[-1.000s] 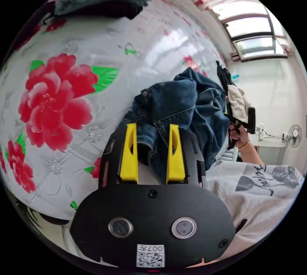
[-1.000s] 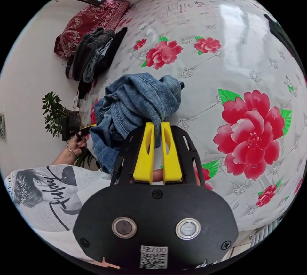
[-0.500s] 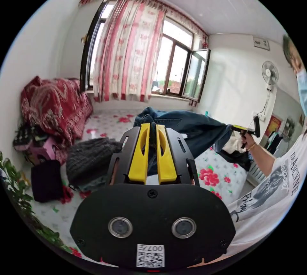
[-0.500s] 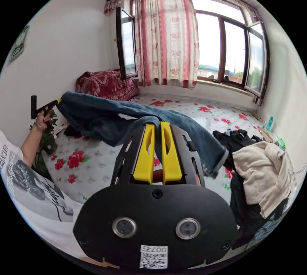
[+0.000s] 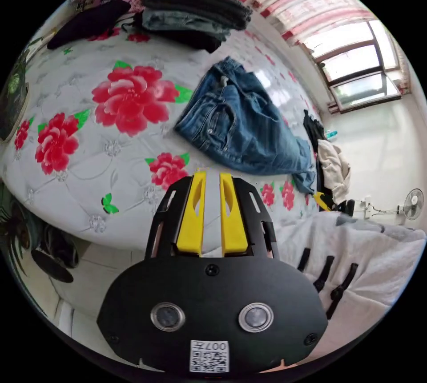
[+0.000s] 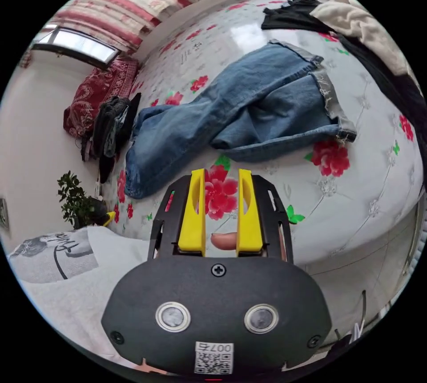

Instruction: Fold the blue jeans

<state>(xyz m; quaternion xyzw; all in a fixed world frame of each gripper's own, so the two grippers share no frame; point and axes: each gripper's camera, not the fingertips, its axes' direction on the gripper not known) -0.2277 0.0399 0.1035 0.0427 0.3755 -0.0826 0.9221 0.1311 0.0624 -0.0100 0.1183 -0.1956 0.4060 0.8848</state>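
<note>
Right gripper view: bed (image 6: 369, 187), floral cover, with jeans (image 6: 231, 111) spread flat on it. My right gripper (image 6: 221, 174) and left gripper (image 5: 212, 175) hover near its edge, jaws slightly parted, both empty.

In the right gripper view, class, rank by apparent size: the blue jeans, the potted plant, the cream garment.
1. blue jeans, clearly largest.
2. cream garment.
3. potted plant.
The last two look close; fisheye distortion at the edges makes their order unsure.
</note>
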